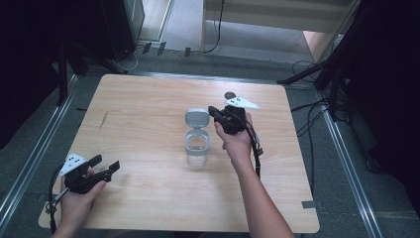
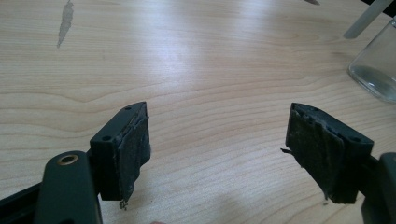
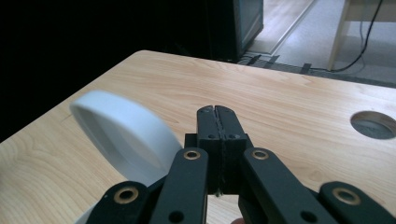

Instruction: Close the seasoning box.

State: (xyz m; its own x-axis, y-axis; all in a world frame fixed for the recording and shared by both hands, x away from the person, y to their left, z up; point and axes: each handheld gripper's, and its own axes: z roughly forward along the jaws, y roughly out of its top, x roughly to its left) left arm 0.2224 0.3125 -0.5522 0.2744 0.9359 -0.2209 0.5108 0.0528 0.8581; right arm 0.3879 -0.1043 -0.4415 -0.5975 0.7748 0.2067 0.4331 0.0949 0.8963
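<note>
Table [image 1: 148, 114]: pale wood with rounded corners, a dark streak on its left part and a round hole [image 3: 375, 124] near the far edge.
Right hand [image 1: 237, 144]: comes in from the bottom, right of centre, and holds the right gripper [image 1: 216, 112] just beside the jar's raised lid.
Left hand [image 1: 79, 198]: sits at the near left corner, well apart from the jar, with the left gripper [image 1: 105, 165] pointing across the table.
Jar [image 1: 197, 146]: clear glass, upright near the middle of the table, grey collar on top; in the left gripper view its glass body [image 2: 378, 70] shows at the far right.
Lid [image 1: 196, 118]: grey, flipped open and standing up behind the jar's mouth.
Right claw: jaws pressed together with nothing between them, just beside the pale lid rim [image 3: 121, 135].
Left claw: jaws wide apart over bare wood, nothing between the worn pads [image 2: 135, 149].
</note>
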